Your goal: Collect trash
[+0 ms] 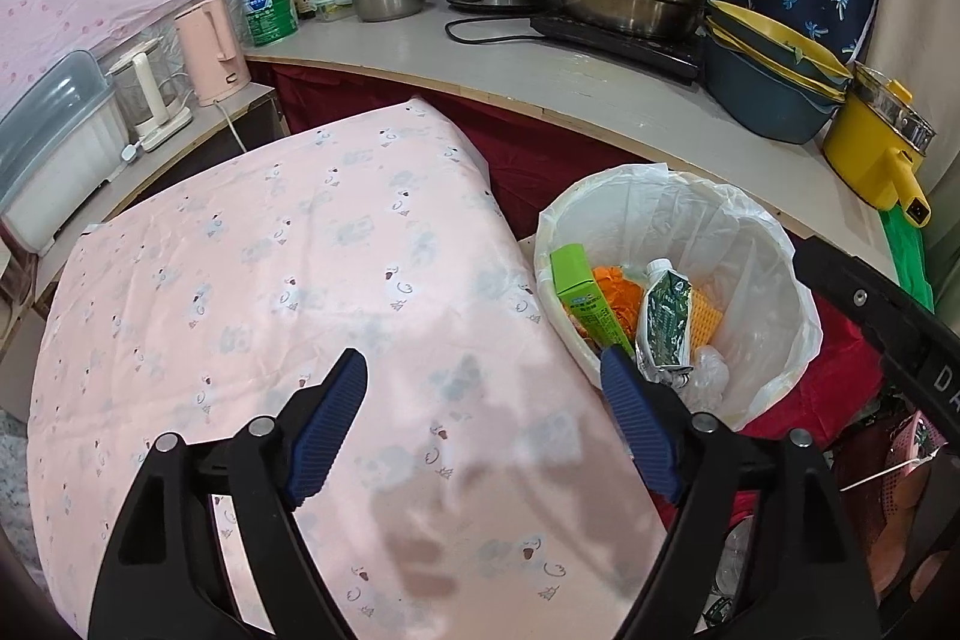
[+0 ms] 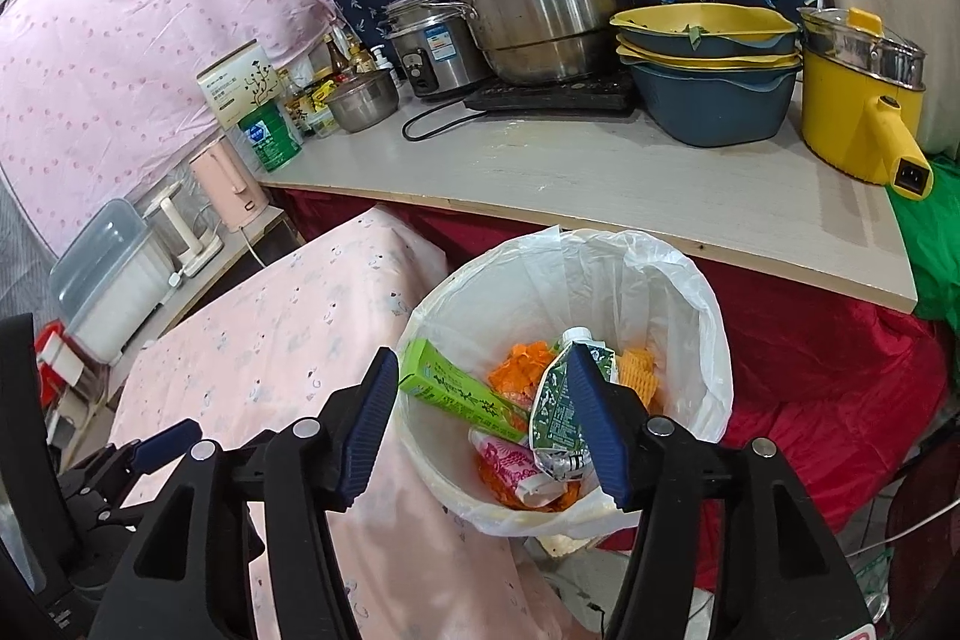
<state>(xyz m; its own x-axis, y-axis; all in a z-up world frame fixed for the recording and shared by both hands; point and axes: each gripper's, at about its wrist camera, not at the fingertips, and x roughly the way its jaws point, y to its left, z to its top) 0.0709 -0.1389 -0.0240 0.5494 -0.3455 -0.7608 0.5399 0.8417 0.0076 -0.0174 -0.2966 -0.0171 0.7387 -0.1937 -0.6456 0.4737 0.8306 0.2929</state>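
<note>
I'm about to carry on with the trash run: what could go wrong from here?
The bin sits tight against the pink-covered table; a bump could tip it. The loose liner could snag the right gripper above it. The green carton leans near the rim and may block further drops.

The right tool hangs with jaws apart and empty over the lined bin, where a green box, a crumpled carton and orange scraps lie.
</note>
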